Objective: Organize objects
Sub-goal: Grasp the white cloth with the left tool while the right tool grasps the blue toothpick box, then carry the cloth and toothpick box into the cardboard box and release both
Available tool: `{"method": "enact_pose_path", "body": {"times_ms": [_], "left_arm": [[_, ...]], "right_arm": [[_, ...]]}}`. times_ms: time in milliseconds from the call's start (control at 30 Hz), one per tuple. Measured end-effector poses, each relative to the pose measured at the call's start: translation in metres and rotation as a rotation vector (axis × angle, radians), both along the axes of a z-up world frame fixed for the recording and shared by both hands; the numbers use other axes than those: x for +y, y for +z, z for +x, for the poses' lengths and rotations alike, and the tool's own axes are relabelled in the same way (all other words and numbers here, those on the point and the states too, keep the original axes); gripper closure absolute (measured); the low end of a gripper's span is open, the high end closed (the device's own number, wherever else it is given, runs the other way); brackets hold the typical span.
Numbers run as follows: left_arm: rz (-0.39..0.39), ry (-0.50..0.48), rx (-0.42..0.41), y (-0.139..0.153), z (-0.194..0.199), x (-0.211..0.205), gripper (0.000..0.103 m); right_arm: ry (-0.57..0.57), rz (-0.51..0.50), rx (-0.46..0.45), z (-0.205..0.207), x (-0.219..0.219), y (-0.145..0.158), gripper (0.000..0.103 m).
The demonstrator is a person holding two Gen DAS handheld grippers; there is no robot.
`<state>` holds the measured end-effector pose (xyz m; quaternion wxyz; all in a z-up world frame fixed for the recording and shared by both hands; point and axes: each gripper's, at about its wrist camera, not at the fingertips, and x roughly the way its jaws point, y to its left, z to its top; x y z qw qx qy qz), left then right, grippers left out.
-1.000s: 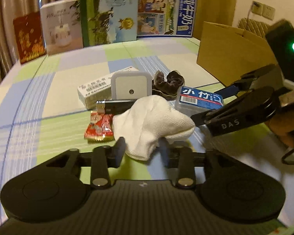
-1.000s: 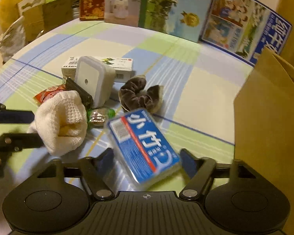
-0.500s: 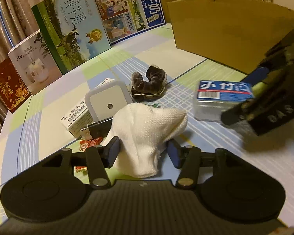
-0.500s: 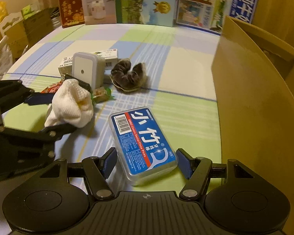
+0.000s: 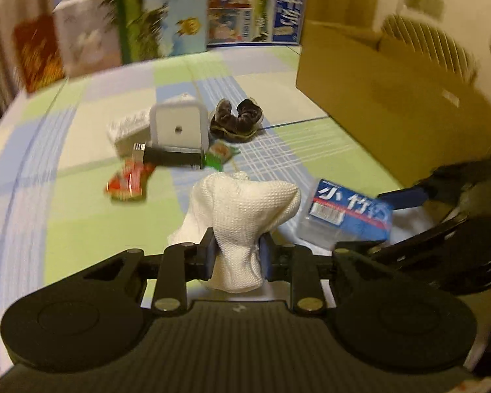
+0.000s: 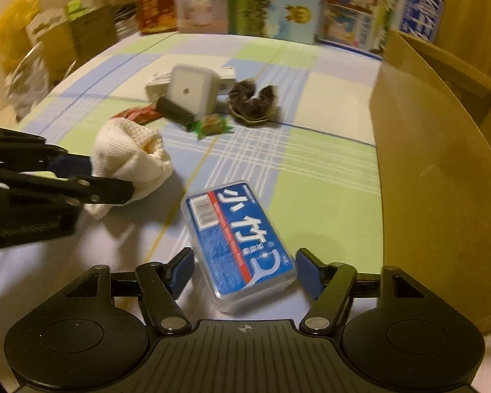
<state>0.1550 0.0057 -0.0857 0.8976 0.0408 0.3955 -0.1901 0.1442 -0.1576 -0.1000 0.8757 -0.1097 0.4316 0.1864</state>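
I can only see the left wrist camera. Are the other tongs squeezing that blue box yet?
Observer: No. The right tongs are open, with a gap on each side of the blue box.
Operator: My left tongs have the white cloth. What's past the table on the left?
Observer: A yellow bag and some brown cartons sit beyond the table edge there.

Open cloth ahead, cardboard wall to the right

A cluster around the white cube (image 6: 190, 93) blocks mid-table; the cardboard box (image 6: 435, 177) walls the right; bare tablecloth (image 6: 324, 177) lies between them.
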Motion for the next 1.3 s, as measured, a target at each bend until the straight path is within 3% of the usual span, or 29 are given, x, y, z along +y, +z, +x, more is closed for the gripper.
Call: {"method": "enact_pose_path", "body": {"times_ms": [100, 200, 233, 267, 300, 400, 567, 967, 1300], "left_arm": [[-0.039, 0.038, 0.027, 0.004, -0.007, 0.007, 0.081], [-0.053, 0.055, 0.039, 0.006, -0.011, 0.011, 0.081], [-0.052, 0.057, 0.039, 0.006, -0.012, 0.011, 0.081], [-0.049, 0.058, 0.038, 0.006, -0.013, 0.010, 0.081], [-0.046, 0.058, 0.039, 0.007, -0.013, 0.010, 0.081], [-0.055, 0.070, 0.045, 0.005, -0.014, 0.010, 0.081], [-0.086, 0.120, 0.059, 0.011, -0.018, 0.012, 0.082], [-0.080, 0.102, -0.009, 0.071, -0.056, -0.013, 0.082], [-0.102, -0.042, -0.100, 0.131, -0.073, -0.082, 0.082]], "right_arm": [[0.053, -0.023, -0.051, 0.001, 0.004, 0.002, 0.026], [0.046, 0.024, -0.030, 0.008, 0.001, 0.001, 0.027], [0.038, 0.052, -0.013, 0.010, -0.001, 0.000, 0.028], [0.030, 0.071, 0.002, 0.011, -0.002, -0.001, 0.039], [0.033, 0.071, 0.012, 0.013, -0.002, -0.001, 0.043], [0.055, 0.026, -0.006, 0.007, 0.002, -0.002, 0.046], [-0.029, 0.041, -0.002, 0.003, -0.007, 0.005, 0.046], [-0.112, 0.155, -0.108, -0.050, -0.037, 0.091, 0.046], [-0.263, 0.201, -0.210, -0.074, -0.106, 0.158, 0.046]]}}
